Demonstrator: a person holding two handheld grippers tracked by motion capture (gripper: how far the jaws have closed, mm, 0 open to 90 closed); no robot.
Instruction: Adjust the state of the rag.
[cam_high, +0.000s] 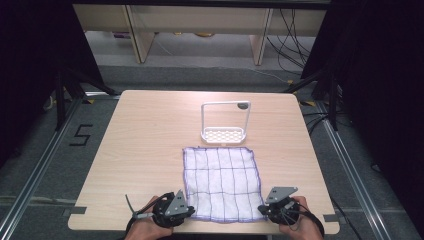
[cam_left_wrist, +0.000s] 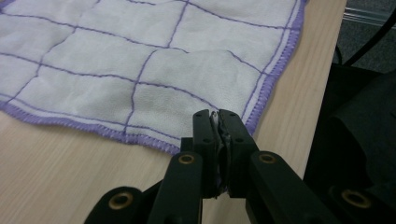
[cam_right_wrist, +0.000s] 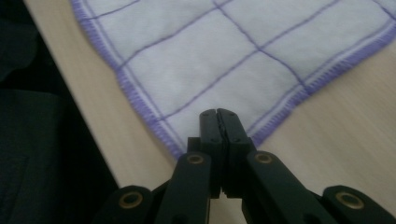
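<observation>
now both grippers (left gripper (cam_left_wrist: 218, 122), right gripper (cam_right_wrist: 218, 119)) pinch cloth (cam_high: 221, 181) corners.

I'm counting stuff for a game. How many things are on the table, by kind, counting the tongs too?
Cloth, white with purple lines: 1
White rack: 1
Black tongs: 2, the left tongs and the right tongs, each shut on a near corner of the cloth
Total: 4
</observation>
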